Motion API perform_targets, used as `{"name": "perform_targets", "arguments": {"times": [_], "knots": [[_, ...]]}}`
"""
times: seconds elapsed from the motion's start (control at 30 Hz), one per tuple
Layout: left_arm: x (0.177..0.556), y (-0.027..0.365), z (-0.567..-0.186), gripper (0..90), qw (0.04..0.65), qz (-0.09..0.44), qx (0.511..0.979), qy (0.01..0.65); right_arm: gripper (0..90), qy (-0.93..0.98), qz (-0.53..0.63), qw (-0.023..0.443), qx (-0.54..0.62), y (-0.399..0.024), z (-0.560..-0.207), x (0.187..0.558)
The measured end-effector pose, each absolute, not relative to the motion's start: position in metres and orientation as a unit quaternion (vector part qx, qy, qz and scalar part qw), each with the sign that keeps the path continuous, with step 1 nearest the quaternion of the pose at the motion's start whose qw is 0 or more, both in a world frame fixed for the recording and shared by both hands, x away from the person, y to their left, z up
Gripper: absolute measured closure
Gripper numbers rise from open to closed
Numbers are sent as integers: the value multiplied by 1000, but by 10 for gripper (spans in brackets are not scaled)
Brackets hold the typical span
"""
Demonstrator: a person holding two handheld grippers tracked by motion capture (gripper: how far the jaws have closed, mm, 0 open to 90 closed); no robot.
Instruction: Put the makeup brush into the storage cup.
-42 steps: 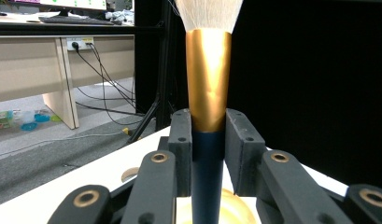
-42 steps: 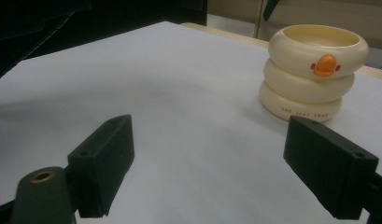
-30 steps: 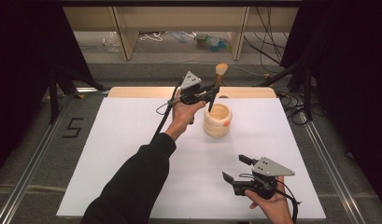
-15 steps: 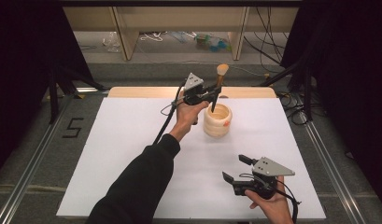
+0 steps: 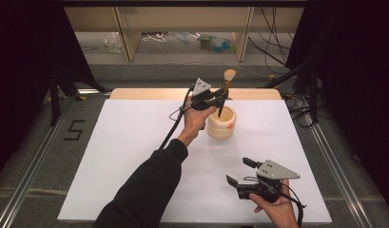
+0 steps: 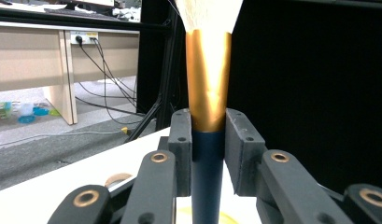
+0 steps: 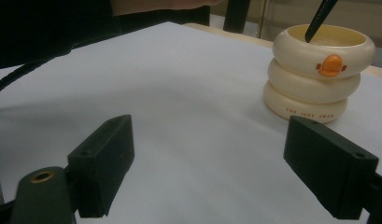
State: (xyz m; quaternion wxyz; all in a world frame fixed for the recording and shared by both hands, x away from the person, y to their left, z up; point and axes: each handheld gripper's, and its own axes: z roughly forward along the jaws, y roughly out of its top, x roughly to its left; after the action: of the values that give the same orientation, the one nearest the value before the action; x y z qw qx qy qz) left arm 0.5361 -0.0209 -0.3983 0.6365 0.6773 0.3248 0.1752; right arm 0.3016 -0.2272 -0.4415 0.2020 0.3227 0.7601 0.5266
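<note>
A makeup brush (image 5: 225, 90) with pale bristles, a gold ferrule (image 6: 208, 79) and a dark blue handle (image 6: 207, 182) stands upright. My left gripper (image 5: 219, 98) is shut on its handle just below the ferrule. The handle's lower tip (image 7: 319, 21) dips into the mouth of a cream ringed cup (image 5: 221, 124) with an orange duck beak (image 7: 330, 65) on its side. The cup stands on the white table (image 5: 135, 142) toward the back. My right gripper (image 5: 240, 172) rests low near the front right, jaws wide open with nothing between them.
A wooden strip (image 5: 149, 93) edges the table's far side. Beyond it stand shelf legs (image 5: 128, 38), cables and small clutter on the floor. Metal rails (image 5: 35, 161) run along both sides of the table. Black curtains close in left and right.
The left gripper has sunk a little with the brush, bringing the handle's tip down into the cup's mouth. The right gripper has stayed put.
</note>
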Motion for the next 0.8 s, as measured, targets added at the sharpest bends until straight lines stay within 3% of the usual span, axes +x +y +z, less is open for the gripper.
{"name": "perform_targets", "arguments": {"times": [0.67, 0.8], "knots": [[538, -28, -427, 730, 612, 170, 694, 338, 171, 760, 527, 206, 319, -227, -442, 302], [538, -27, -426, 571, 608, 176, 696, 339, 171, 760, 528, 206, 319, -227, -441, 302]]}}
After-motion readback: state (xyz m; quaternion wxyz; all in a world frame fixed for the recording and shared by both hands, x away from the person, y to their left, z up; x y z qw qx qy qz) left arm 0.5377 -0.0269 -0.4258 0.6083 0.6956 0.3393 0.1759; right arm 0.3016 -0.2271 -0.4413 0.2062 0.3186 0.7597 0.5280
